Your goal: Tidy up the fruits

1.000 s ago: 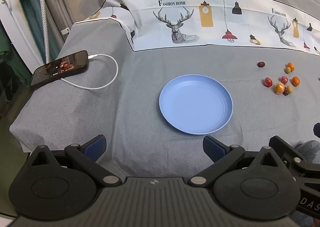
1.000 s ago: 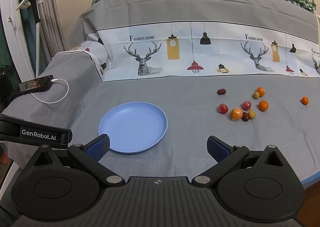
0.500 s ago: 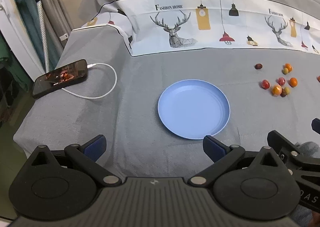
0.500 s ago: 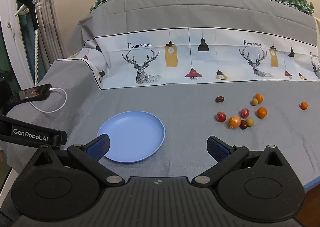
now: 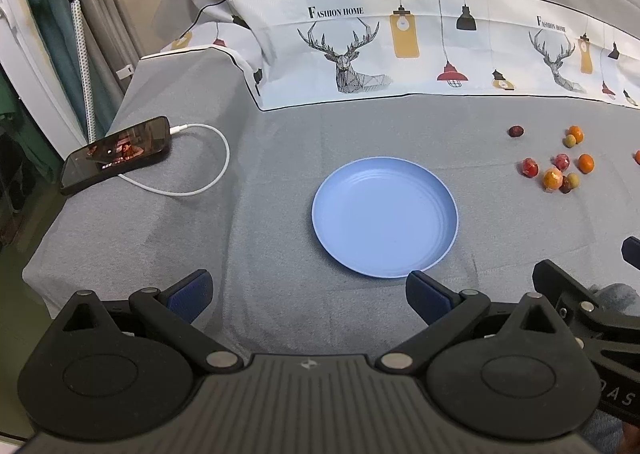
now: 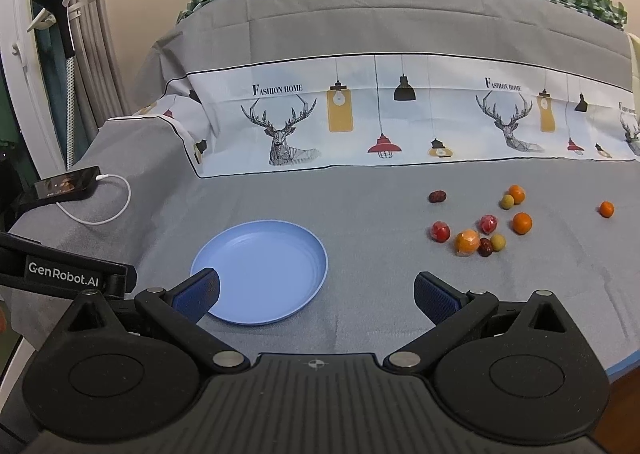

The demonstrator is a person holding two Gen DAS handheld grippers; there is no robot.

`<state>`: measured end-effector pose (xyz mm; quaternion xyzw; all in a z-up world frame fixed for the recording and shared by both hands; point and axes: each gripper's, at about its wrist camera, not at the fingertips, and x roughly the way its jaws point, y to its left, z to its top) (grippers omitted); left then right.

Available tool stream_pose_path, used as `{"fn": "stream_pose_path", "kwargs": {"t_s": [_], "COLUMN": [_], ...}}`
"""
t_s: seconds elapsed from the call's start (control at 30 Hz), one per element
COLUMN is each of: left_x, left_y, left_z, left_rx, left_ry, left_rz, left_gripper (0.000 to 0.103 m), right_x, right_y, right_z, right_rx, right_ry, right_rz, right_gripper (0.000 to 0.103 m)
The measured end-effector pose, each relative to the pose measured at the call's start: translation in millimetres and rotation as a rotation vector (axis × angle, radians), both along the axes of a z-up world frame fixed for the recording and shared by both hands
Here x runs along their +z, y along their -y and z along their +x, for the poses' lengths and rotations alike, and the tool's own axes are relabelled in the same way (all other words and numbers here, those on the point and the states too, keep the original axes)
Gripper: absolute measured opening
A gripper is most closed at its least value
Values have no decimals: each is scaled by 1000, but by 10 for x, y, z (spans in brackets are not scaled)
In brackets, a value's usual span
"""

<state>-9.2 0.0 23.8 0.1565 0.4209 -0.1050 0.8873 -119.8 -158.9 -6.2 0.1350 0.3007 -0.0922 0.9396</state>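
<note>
An empty blue plate [image 5: 385, 217] lies on the grey cloth; it also shows in the right wrist view [image 6: 260, 270]. Several small fruits lie in a loose cluster [image 6: 480, 232] right of the plate, red, orange, yellow-green and dark ones, seen too in the left wrist view [image 5: 554, 169]. One small orange fruit [image 6: 606, 209] lies apart at the far right. My left gripper [image 5: 308, 292] is open and empty, near the plate's front edge. My right gripper [image 6: 316, 292] is open and empty, in front of the plate and the fruits.
A phone [image 5: 116, 153] with a white cable [image 5: 192, 173] lies at the cloth's left edge. A printed deer cloth [image 6: 380, 117] rises behind the flat area. The cloth drops off at the left and front edges. The right gripper's body [image 5: 592, 318] shows at the lower right.
Both grippers have drawn back and risen a little, so plate and fruits look smaller and farther. Nothing on the cloth has moved.
</note>
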Motion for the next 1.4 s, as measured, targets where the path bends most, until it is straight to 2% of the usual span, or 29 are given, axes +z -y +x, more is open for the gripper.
{"fn": "stream_pose_path", "kwargs": {"t_s": [0.23,0.4,0.53,0.63,0.8,1.13,1.27,1.4], "left_x": [-39,-108,-219,-336,-517,-957,-1227,-1566], "left_y": [64,236,569,874,1403,2203,2568,2887], "left_z": [36,88,138,174,217,689,984,1276], "left_rx": [-5,-34,-93,-131,-213,-285,-342,-360], "left_ry": [-13,-63,-114,-137,-124,-118,-110,-128], "left_rz": [2,-27,-53,-38,-7,-20,-3,48], "left_gripper": [103,103,103,103,103,103,103,103], "right_x": [-44,-64,-62,-93,-156,-639,-930,-1355], "right_y": [69,266,647,982,1472,2314,2647,2908], "right_z": [36,7,-87,-182,-354,-300,7,438], "right_rx": [-3,-70,-182,-257,-365,-495,-489,-467], "right_ry": [-10,-2,3,-12,-41,-126,-153,-229], "right_rz": [10,-9,-34,-52,-51,-9,-4,11], "right_gripper": [102,102,102,102,102,102,102,102]}}
